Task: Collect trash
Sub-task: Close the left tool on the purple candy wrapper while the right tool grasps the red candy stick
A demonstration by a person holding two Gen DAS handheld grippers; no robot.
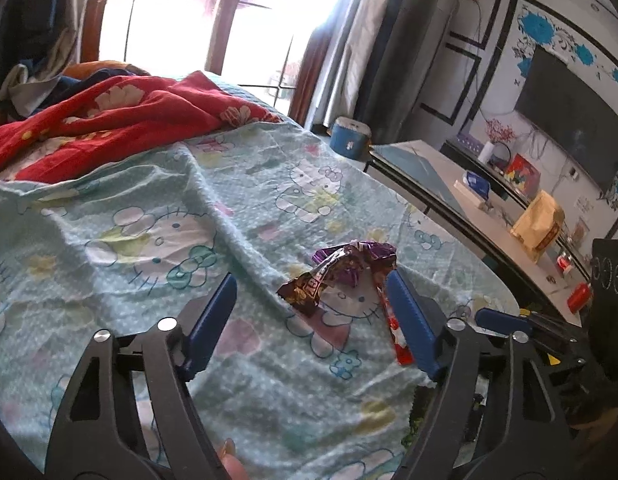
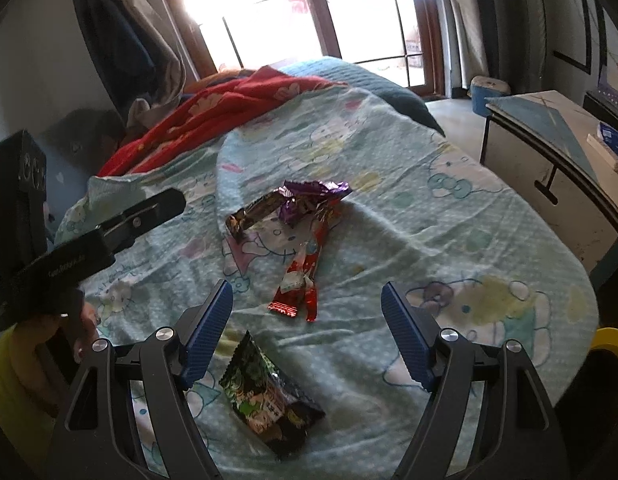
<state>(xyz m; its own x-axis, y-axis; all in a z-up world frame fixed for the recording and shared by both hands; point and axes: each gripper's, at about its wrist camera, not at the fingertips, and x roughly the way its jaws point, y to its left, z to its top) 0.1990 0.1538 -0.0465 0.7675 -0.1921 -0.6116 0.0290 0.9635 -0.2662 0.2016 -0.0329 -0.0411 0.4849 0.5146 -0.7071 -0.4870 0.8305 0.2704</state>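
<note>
Several snack wrappers lie on a Hello Kitty bedsheet (image 2: 449,220). A crumpled purple and brown wrapper (image 2: 293,202) lies mid-bed; it also shows in the left wrist view (image 1: 337,276). Red wrappers (image 2: 301,280) lie below it; one shows in the left wrist view (image 1: 395,320) beside my right finger. A green and black packet (image 2: 269,400) lies between my right gripper's jaws. My right gripper (image 2: 307,332) is open above it. My left gripper (image 1: 311,320) is open, just short of the purple wrapper. The left gripper also shows at the left of the right wrist view (image 2: 165,204).
A red floral blanket (image 1: 121,120) is bunched at the head of the bed. A low table (image 1: 449,172) with a paper bag (image 1: 539,226) and small items stands to the right. A blue bin (image 1: 351,138) sits on the floor. A yellow-rimmed container (image 2: 609,344) is at the bed's right edge.
</note>
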